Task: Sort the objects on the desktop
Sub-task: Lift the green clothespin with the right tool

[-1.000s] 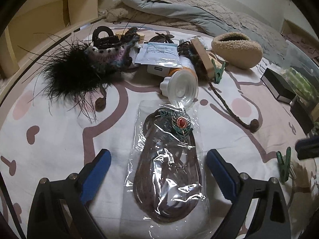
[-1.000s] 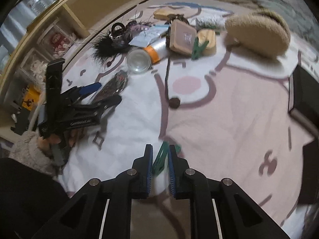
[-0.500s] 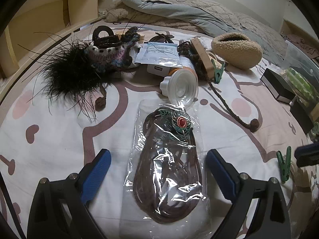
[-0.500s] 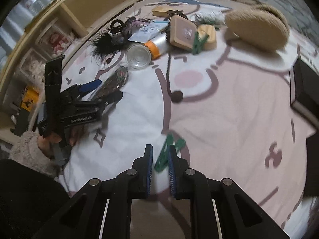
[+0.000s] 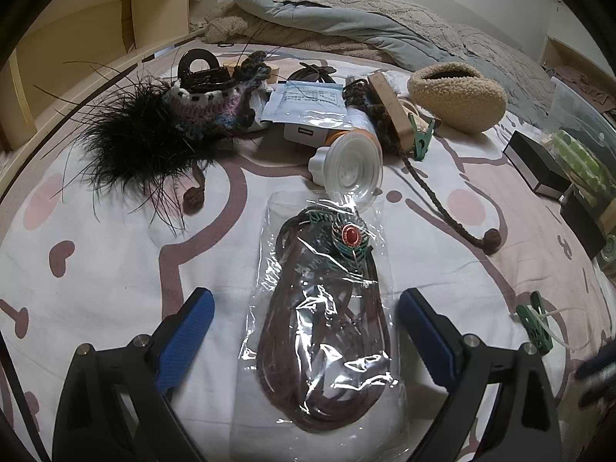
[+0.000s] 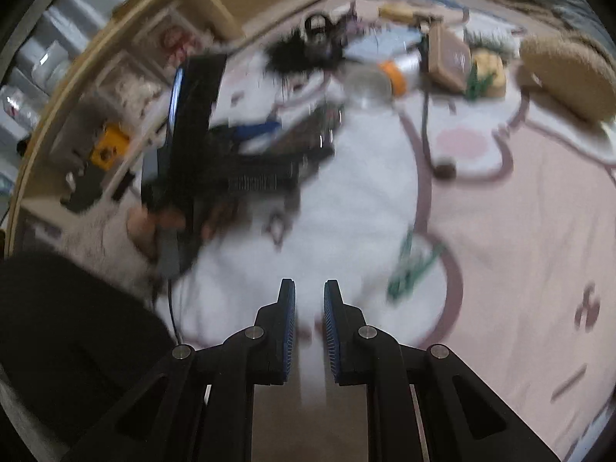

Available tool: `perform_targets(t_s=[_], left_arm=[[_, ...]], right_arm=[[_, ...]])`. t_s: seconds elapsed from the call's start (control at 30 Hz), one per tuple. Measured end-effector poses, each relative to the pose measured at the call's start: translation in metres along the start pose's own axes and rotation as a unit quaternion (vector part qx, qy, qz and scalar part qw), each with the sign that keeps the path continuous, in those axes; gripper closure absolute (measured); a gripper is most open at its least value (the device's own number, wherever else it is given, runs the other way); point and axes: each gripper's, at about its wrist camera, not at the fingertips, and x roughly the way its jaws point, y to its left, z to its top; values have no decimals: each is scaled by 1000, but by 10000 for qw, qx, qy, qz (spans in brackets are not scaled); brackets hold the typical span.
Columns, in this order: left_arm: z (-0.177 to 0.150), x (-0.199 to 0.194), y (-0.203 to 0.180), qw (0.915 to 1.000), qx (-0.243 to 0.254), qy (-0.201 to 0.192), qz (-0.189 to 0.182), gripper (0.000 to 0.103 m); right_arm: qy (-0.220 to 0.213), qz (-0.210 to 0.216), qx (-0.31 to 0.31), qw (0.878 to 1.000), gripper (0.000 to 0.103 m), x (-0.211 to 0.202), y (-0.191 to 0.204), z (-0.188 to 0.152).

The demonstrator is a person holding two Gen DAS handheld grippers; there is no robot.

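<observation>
A clear plastic bag holding a coiled brown cord and a red-stone pendant lies flat on the patterned bedsheet. My left gripper is open and straddles the bag, its blue pads clear of the plastic on both sides. In the blurred right wrist view, my right gripper is shut with nothing between its pads. A green clothespin lies on the sheet just right of it, untouched. The same clothespin shows at the right of the left wrist view. A hand holds the left gripper over the bag.
Behind the bag lies a pile: a black feather piece, a crochet pouch, a hair claw, a packet, a clear bottle, a wooden block and a fuzzy beige slipper. Black boxes stand right, a wooden shelf left.
The right gripper slid left, away from the green clothespin that lay at its fingertips; the pin now lies off to its right. The left gripper and the bag have not moved.
</observation>
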Motion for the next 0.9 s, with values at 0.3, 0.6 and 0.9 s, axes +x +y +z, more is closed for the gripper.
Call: perform_targets(t_s=[0.3, 0.6, 0.9], left_arm=[[0, 1, -1, 10000, 13, 0, 14, 6], [-1, 1, -3, 10000, 20, -9, 18, 6], [-1, 1, -3, 10000, -2, -23, -13, 6]], right_arm=[[-318, -868, 459, 9947, 11, -2, -25, -26], [-684, -1385, 68, 9880, 38, 30, -31, 1], [-853, -1613, -101, 9832, 58, 39, -32, 13]])
